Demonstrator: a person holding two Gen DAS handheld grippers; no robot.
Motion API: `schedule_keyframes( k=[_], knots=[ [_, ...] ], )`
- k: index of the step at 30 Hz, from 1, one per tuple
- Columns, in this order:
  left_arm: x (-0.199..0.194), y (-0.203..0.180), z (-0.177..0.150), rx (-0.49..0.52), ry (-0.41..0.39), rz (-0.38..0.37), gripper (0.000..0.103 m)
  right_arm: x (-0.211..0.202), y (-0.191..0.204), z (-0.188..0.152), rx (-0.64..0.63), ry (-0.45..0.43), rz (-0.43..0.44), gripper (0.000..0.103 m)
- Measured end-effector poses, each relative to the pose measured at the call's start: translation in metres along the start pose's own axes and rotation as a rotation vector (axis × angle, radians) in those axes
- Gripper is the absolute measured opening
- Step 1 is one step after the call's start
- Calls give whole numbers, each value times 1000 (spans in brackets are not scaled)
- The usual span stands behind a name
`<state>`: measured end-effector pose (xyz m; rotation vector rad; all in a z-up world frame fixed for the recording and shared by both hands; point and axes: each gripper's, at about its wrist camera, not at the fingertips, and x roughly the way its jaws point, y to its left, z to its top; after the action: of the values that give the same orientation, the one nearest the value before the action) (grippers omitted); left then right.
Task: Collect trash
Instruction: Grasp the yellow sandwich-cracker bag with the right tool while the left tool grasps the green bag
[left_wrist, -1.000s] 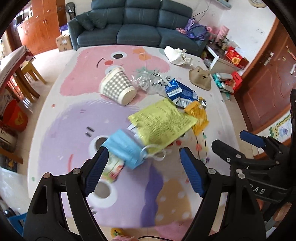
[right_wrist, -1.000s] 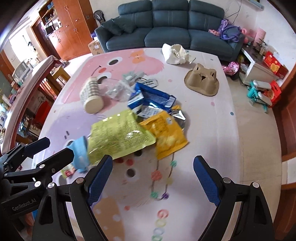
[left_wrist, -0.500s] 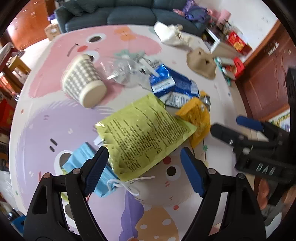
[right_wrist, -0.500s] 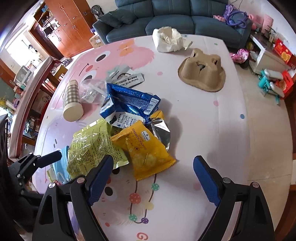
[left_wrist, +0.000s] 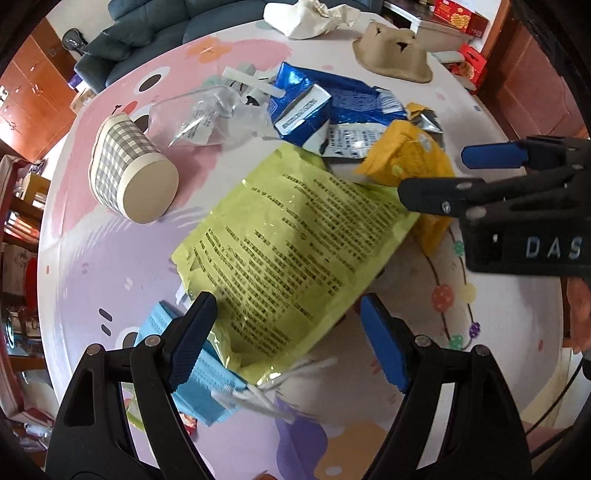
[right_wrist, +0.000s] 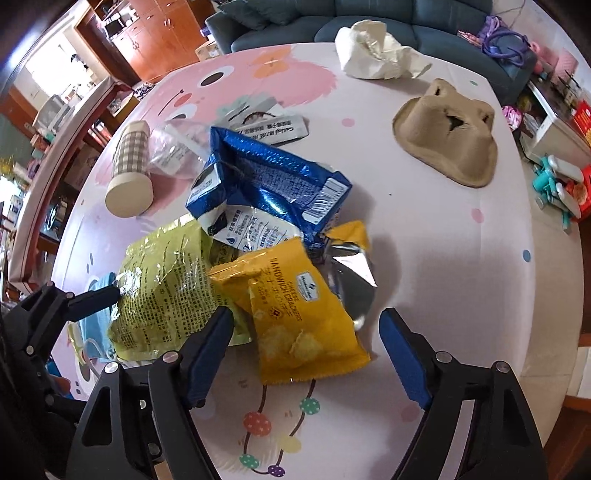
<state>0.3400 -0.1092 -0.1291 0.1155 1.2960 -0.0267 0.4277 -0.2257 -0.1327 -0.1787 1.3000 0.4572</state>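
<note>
Both grippers have dropped closer to the litter since the earlier frames. Left wrist view: the left gripper (left_wrist: 286, 332) hangs wide open, empty, straddling the green wrapper (left_wrist: 291, 251), which overlaps a blue mask (left_wrist: 207, 376); a checked cup (left_wrist: 129, 170) lies well apart. Right wrist view: the right gripper (right_wrist: 306, 354) is closing around the yellow cracker bag (right_wrist: 303, 314), pads not yet touching. Nothing looks collected; the blue packet (right_wrist: 273, 177) and cardboard tray (right_wrist: 450, 136) remain on the table (right_wrist: 461, 258).

Both claws (left_wrist: 284, 332) lower, seemingly nearer wrappers (left_wrist: 295, 240)
</note>
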Motion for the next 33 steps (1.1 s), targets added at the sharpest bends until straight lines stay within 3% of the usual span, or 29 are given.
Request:
schedule_keyframes(
  k=[5,13,16,18,22,25,30,32,33],
  knots=[
    [8,2,6,-11,13,1,78,5,3,-2,-15,8,12,82],
    [14,1,8,-19,17,9,77,11,5,-2,-45,14,42,72],
    [14,1,7,-15,16,4,74,11,6,-2,-47,14,61,67],
    [12,-2,8,-7,14,5,71,11,3,-1,-45,11,72,57],
    [9,-4,5,17,3,0,61,9,-6,0,-32,15,126,46],
    [8,-7,1,28,11,-19,44,8,-10,-1,-21,23,158,39],
    [1,-7,-2,42,-8,-38,34,3,-7,-7,2,26,195,27],
    [-4,-7,-3,45,-25,-26,14,0,-7,-9,11,23,209,24],
    [-7,-6,-3,42,-31,-25,14,-2,-7,-10,15,21,216,24]
  ],
)
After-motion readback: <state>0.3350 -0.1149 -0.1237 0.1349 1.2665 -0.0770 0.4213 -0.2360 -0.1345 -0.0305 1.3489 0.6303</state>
